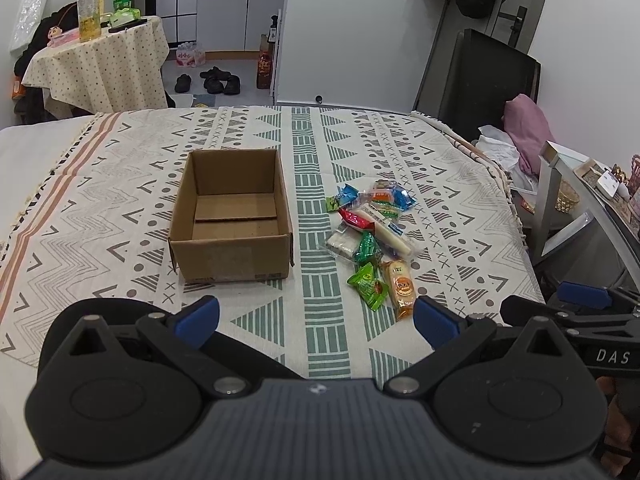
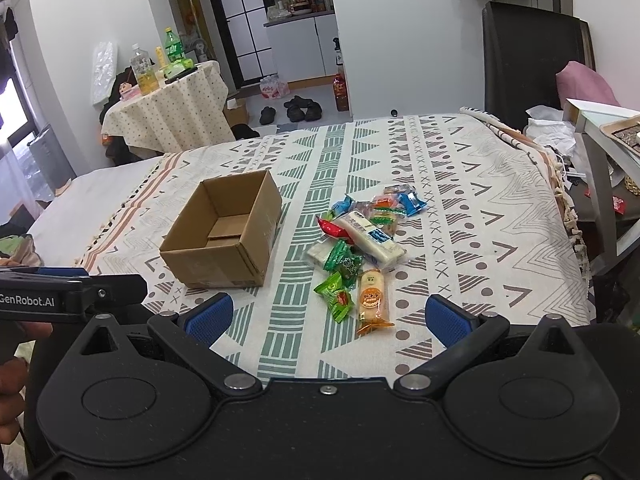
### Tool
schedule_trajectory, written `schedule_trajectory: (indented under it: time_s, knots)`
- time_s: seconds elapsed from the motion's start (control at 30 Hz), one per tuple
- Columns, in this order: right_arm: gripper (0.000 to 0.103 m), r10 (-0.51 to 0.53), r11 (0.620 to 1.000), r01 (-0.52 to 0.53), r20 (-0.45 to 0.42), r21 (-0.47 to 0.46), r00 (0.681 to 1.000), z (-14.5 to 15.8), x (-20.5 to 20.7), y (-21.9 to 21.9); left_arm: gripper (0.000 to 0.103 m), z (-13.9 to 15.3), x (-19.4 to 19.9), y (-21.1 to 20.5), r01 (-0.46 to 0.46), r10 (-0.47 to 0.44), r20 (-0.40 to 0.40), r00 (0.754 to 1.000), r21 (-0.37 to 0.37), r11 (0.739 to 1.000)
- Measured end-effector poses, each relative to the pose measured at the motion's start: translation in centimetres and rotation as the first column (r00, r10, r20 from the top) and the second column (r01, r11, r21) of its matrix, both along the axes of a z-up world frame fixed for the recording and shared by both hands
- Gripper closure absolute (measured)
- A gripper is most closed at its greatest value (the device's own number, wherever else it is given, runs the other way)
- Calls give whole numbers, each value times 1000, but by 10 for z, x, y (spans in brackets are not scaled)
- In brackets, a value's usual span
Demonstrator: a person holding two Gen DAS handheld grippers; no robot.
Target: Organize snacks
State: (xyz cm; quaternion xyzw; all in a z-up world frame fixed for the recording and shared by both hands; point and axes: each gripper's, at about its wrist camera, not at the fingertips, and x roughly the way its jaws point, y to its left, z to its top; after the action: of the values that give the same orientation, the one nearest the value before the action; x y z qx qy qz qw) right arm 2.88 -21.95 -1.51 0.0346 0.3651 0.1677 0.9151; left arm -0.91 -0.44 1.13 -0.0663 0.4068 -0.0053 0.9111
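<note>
Now both grippers, left gripper (image 1: 316,320) and right gripper (image 2: 328,320), hover wide-jawed and empty; next, grab the orange packet (image 2: 372,298) for the cardboard box (image 2: 224,232).

The bed (image 1: 460,184) is covered with a cream cloth (image 1: 360,340) that has green and grey patterns of triangles, zigzags and crosses, and orange stripes on its left side. Beyond the left edge of the cloth a plain white sheet (image 1: 36,152) shows. An open box (image 1: 232,258) of brown cardboard stands on the cloth, empty inside. To the right of it, apart from it, lies a loose pile of snacks (image 1: 370,224) in small wrappers: blue, red, green and white ones, partly on top of each other. At the near end of the pile lie a green packet (image 1: 368,285) and, just beside it, an orange packet (image 1: 400,288).
</note>
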Motion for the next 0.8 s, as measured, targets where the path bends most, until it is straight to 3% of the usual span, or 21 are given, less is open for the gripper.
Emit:
schedule_trajectory:
  time_s: [0.57,0.8]
  knots:
    - [0,-22,1000,21,-65,-14,998,-23,24,-3,1,-24,30,-7,12,-14,-33,999,-37,999]
    - [0,-15,1000,16,-70,9,997,-29,37,-11,3,-35,46,-13,21,-24,-34,999,-91,996]
